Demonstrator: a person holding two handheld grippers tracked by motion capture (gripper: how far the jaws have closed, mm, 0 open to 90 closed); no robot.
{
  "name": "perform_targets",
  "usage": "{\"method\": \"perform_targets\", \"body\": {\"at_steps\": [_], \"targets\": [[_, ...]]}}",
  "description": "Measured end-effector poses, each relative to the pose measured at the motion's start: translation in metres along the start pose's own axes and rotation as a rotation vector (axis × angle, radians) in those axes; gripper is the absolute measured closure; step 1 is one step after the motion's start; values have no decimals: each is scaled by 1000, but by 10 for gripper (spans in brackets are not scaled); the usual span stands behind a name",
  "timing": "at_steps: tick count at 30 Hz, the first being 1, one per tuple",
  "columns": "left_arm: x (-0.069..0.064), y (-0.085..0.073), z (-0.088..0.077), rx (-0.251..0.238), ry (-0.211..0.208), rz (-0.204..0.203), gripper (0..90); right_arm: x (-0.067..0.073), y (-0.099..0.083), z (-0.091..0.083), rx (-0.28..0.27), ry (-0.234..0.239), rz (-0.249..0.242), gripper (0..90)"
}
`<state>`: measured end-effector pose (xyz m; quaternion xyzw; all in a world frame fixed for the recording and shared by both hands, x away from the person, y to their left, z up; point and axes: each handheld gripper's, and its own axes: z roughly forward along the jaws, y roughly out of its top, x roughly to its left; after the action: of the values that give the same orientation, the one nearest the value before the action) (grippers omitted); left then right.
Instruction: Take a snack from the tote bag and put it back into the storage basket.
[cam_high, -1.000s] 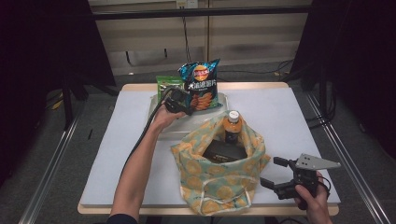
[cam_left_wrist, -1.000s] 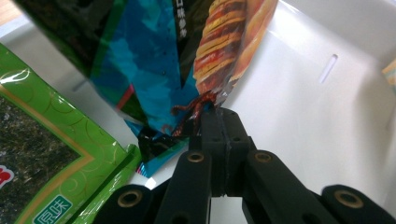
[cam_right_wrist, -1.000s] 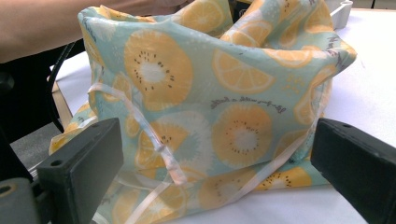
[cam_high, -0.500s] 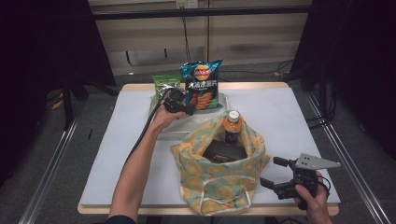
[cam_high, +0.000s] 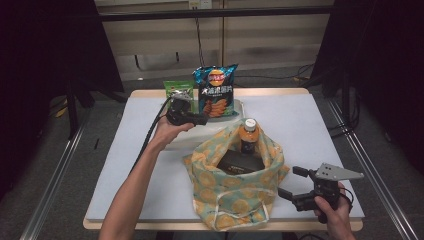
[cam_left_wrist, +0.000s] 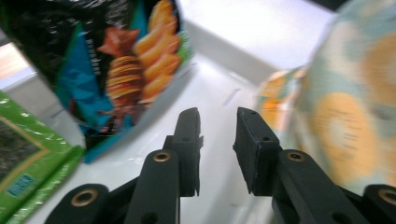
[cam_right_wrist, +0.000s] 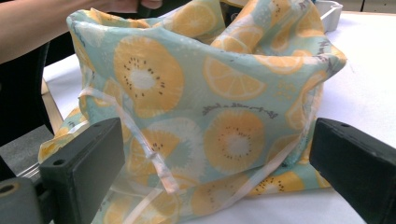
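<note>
A blue chips bag (cam_high: 216, 92) (cam_left_wrist: 116, 65) stands upright in a white tray (cam_high: 200, 136) (cam_left_wrist: 219, 79), with a green packet (cam_high: 177, 89) (cam_left_wrist: 28, 154) beside it. My left gripper (cam_high: 201, 119) (cam_left_wrist: 218, 135) hovers over the tray just in front of the chips bag. Its jaws have just been opening and stand a little apart with nothing between them. A fruit-printed cloth bag (cam_high: 235, 190) (cam_right_wrist: 196, 93) sits mid-table, holding an orange bottle (cam_high: 248, 134) and a dark box (cam_high: 239, 161). My right gripper (cam_high: 288, 181) (cam_right_wrist: 219, 149) is open beside the bag's right side.
The table (cam_high: 310, 125) is covered in white and its front edge lies just under the cloth bag. Dark stands and cables surround the table on the floor. The person's left forearm (cam_high: 145, 170) crosses the table's left half.
The left gripper has drawn back a little from the chips bag and its jaws have parted. The chips bag stays standing in the tray. The right gripper has not moved.
</note>
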<state>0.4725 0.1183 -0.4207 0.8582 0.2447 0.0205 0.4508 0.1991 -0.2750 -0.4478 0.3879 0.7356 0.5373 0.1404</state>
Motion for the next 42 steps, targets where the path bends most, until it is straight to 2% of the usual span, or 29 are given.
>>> {"method": "perform_targets", "body": {"at_steps": [7, 8, 9, 17, 23, 26, 29, 33, 34, 36, 37, 38, 39, 41, 42], "targets": [[-27, -11, -10, -45, -33, 28, 699, 0, 0, -2, -9, -12, 6, 59], [-27, -11, -10, -45, -33, 28, 698, 0, 0, -2, -9, -12, 6, 59], [-33, -13, -13, -58, -31, 27, 698, 0, 0, -2, -7, -13, 6, 72], [-58, -16, -30, -103, -49, 50, 710, 2, 3, -4, -13, -35, 9, 158], [-82, -19, -39, -128, -84, 78, 655, 5, 14, -7, -47, -58, 9, 290], [-93, -20, -40, -132, -96, 91, 594, 4, 21, -8, -51, -50, -9, 469], [-105, -20, -38, -141, -114, 110, 564, 2, 29, -4, -41, -43, -22, 523], [-114, -21, -36, -139, -130, 124, 510, 0, 42, 6, -33, -49, -30, 520], [-117, -23, -35, -149, -137, 118, 482, 0, 48, 13, -32, -51, -37, 467], [-117, -24, -33, -141, -139, 119, 471, -1, 51, 16, -30, -58, -35, 450], [-118, -26, -30, -130, -145, 120, 447, -2, 54, 20, -29, -53, -34, 442], [-118, -27, -27, -140, -159, 115, 395, -3, 55, 25, -22, -59, -43, 411], [-117, -29, -22, -142, -156, 101, 356, -6, 56, 32, -20, -69, -37, 393], [-115, -30, -17, -118, -141, 101, 293, -9, 54, 39, -24, -70, -24, 353], [-115, -32, -12, -103, -116, 101, 283, -11, 54, 42, -20, -67, -22, 343]]}}
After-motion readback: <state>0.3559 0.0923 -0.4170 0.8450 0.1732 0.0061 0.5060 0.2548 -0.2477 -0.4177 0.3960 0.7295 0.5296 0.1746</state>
